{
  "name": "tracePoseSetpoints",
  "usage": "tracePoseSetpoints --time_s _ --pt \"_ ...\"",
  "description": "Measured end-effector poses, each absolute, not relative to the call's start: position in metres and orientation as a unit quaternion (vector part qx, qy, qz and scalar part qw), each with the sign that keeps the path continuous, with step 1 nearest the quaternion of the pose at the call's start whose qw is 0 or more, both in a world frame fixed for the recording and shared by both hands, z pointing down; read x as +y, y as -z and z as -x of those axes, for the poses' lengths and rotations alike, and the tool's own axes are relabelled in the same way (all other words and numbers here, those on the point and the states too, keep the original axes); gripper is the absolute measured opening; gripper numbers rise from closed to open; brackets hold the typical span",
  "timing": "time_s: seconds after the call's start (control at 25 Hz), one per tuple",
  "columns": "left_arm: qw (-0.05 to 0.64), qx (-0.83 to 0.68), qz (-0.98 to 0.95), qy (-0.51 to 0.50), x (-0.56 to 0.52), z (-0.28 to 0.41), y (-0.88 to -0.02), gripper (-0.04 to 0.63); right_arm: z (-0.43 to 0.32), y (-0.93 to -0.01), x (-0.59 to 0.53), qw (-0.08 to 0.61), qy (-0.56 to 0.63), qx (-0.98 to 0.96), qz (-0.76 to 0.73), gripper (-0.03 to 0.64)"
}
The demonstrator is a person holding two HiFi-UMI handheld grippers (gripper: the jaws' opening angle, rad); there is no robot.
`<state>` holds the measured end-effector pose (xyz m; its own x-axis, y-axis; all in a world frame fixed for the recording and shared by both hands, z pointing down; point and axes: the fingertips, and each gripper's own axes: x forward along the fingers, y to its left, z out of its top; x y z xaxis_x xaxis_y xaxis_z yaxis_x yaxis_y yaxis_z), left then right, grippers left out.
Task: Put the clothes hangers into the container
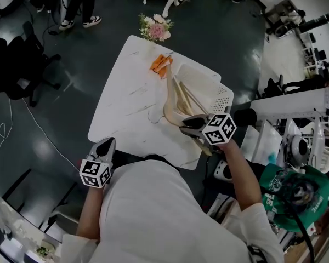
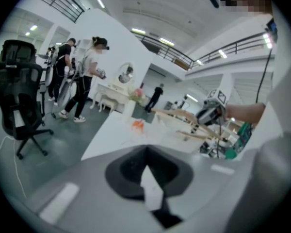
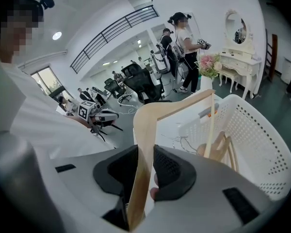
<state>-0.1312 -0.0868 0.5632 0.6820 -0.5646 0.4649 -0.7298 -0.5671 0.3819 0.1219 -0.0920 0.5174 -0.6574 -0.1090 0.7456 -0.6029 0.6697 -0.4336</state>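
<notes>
Hanger (image 3: 144, 147) of pale smooth wood, curved, by perforated white plastic container (image 3: 262, 140).

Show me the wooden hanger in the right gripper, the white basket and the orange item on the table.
wooden hanger (image 3: 144, 135): right gripper view, on its broad arm.
white basket (image 3: 262, 144): right gripper view, on the perforated side wall.
orange item (image 1: 160, 63): head view, on its middle.

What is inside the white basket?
At least two wooden hangers lie inside the basket. Another hanger, held by the right gripper, covers part of its floor.
</notes>
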Motion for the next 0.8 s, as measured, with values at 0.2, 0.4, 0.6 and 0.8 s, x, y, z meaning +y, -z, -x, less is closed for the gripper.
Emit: tracePoseSetpoints --time_s 0.2,0.4,0.6,0.8 --pt "0.283 -0.375 -0.871 -0.147 -0.084 0.123 -0.563 0.001 -0.153 -0.518 -0.083 0.358 -0.368 -0.837 -0.188 0.092" --pt "0.285 -0.384 -0.866 -0.147 -0.079 0.122 -0.565 0.001 -0.176 -0.516 -0.077 0.351 -0.376 -0.841 -0.166 0.092" --pt "0.288 -0.391 -0.862 -0.149 -0.072 0.119 -0.566 0.000 -0.180 -0.501 -0.072 0.314 -0.385 -0.857 -0.135 0.092" --pt "0.289 -0.395 -0.859 -0.151 -0.067 0.115 -0.568 0.000 -0.187 -0.498 -0.069 0.291 -0.389 -0.866 -0.122 0.092"
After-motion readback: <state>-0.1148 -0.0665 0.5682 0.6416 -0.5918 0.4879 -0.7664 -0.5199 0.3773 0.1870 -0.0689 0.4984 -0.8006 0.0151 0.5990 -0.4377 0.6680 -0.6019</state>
